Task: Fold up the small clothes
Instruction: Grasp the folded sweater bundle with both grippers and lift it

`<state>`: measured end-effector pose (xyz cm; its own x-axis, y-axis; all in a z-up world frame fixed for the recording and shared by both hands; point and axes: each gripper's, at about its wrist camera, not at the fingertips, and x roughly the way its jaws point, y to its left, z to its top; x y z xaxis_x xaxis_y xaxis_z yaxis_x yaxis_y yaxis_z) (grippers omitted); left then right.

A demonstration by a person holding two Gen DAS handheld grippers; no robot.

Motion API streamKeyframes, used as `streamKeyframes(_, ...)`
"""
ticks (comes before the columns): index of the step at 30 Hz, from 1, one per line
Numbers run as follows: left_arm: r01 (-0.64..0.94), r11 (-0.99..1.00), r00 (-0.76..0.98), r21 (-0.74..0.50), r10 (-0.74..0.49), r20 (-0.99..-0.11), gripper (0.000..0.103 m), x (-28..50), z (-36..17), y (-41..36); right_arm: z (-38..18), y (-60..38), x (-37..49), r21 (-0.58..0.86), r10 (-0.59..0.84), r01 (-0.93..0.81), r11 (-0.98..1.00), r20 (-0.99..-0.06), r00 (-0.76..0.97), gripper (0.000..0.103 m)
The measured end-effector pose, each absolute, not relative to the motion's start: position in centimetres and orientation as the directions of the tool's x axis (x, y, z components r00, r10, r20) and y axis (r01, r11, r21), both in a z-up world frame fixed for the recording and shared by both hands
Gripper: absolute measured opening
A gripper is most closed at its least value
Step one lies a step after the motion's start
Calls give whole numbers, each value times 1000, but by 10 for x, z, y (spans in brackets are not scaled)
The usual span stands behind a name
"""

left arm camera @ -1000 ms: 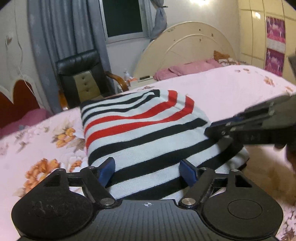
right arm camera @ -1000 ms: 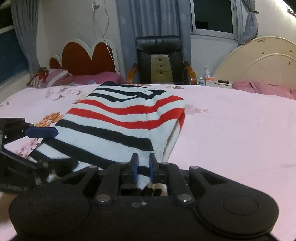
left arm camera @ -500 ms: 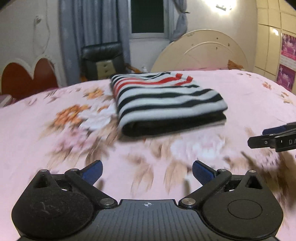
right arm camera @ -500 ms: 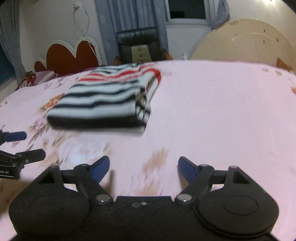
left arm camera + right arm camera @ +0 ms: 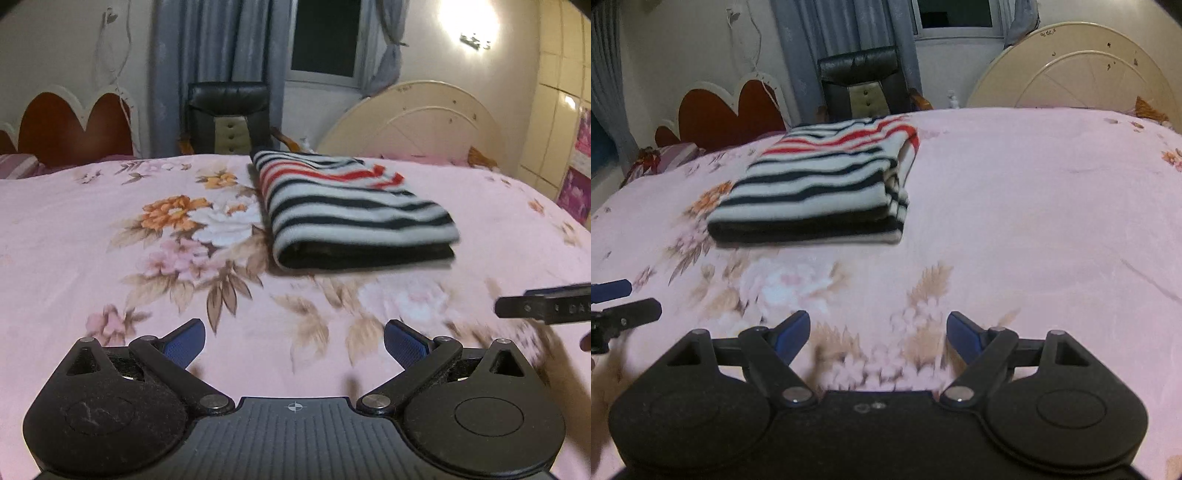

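A striped garment (image 5: 351,210), white with black and red bands, lies folded in a flat rectangle on the pink floral bedspread (image 5: 92,236); it also shows in the right wrist view (image 5: 820,184). My left gripper (image 5: 293,341) is open and empty, well short of the garment's near edge. My right gripper (image 5: 877,334) is open and empty, also back from the garment. The right gripper's tip shows at the right edge of the left wrist view (image 5: 546,306); the left gripper's tip shows at the left edge of the right wrist view (image 5: 617,302).
A black chair (image 5: 227,118) stands beyond the bed by the grey curtains. A red heart-shaped headboard (image 5: 70,129) is at the far left and a cream round headboard (image 5: 413,125) at the far right.
Both grippers have let go of the garment and pulled back from it. The right gripper, shut on the fabric a second ago, is now open. The garment lies folded.
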<state>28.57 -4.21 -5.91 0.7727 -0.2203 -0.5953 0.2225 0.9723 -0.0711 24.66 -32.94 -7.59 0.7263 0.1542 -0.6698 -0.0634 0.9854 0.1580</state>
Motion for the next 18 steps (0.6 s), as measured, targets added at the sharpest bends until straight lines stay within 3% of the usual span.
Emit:
streamKeyframes(4, 218, 963, 768, -157, -268, -581, 102, 316, -56, -37, -68, -339, 270, 217, 190, -61, 974, -647, 738, 80)
streamKeyframes(8, 225, 928, 734, -297, -362, -574, 101, 370, -55, -32, -63, -372, 320, 412, 282, -10, 911, -606, 744, 80)
streamKeyframes(9, 222, 908, 710, -355, -400, -579, 98, 389, -58, -30, -63, -381, 334, 463, 312, -4, 886, -590, 745, 78)
streamKeyframes(10, 207, 889, 688, -408, -429, -586, 86, 407, -63, -27, -65, -388, 349, 511, 344, -2, 860, -576, 742, 77)
streamKeyframes(12, 171, 847, 628, -504, -488, -606, 76, 444, -77, -24, -75, -401, 386, 601, 420, 2, 799, -560, 714, 74)
streamKeyframes(18, 162, 769, 532, -619, -596, -601, 75, 501, -105, -31, -115, -414, 464, 724, 570, 10, 689, -551, 609, 73)
